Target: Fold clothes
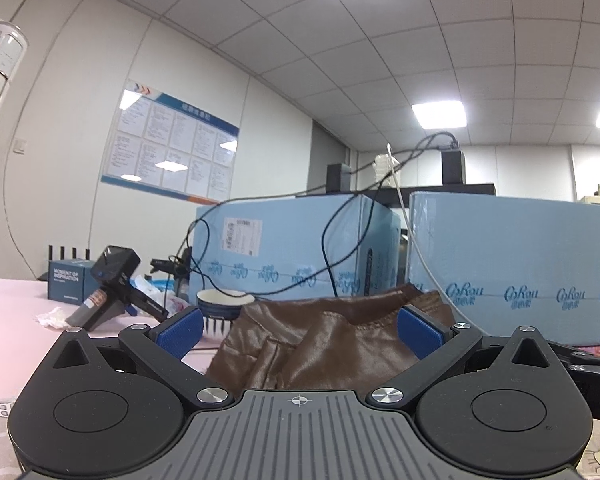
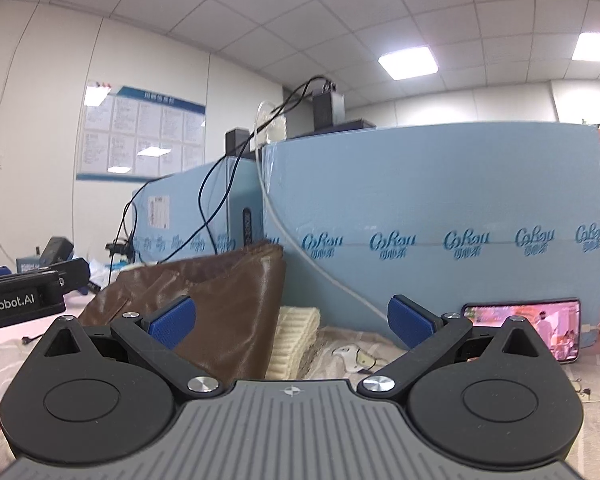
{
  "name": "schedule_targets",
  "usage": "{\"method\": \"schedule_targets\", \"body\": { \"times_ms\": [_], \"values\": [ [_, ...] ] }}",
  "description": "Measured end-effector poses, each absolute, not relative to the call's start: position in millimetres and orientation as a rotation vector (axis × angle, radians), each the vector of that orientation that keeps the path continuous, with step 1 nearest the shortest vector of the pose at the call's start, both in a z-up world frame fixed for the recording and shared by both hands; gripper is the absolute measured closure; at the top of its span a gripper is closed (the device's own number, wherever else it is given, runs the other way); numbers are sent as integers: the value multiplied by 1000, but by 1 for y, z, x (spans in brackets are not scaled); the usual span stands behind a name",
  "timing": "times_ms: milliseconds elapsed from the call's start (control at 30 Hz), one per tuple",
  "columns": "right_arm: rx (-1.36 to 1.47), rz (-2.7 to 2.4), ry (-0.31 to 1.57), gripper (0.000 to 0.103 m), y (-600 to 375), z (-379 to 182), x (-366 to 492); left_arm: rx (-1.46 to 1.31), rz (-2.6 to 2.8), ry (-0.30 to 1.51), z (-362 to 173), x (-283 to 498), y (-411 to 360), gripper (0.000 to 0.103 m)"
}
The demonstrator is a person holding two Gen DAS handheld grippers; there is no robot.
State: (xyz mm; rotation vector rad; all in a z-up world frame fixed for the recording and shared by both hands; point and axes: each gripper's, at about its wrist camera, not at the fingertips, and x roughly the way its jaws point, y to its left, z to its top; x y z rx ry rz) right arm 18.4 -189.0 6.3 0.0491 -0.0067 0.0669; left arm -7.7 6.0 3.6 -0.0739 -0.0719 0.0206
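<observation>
Both claws spread and empty; brown garment (image 1: 324, 344) dead ahead of left gripper (image 1: 299, 330), ahead-left of right gripper (image 2: 292, 320), so nearer left.

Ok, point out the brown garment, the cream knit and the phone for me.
brown garment (image 2: 228, 312), right wrist view, middle of its shiny front.
cream knit (image 2: 294, 336), right wrist view, ribbed folded edge.
phone (image 2: 548, 322), right wrist view, lit screen.

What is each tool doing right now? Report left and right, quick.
Left tool: open, holding nothing, brown garment between its fingers.
Right tool: open, holding nothing.
</observation>
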Motion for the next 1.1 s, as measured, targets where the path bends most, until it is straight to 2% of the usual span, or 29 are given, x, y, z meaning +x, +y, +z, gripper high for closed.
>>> {"method": "schedule_targets", "body": {
  "times_ms": [733,933,1100],
  "values": [
    [40,-212,-145,0,-191,7,-10,-13,-61,-158,2,-26,-4,0],
    [80,-205,-231,0,-196,7,-29,28,-109,-134,3,-23,-12,0],
    [106,-251,-293,0,-199,7,-41,-15,-102,-184,4,-31,-4,0]
  ]
}}
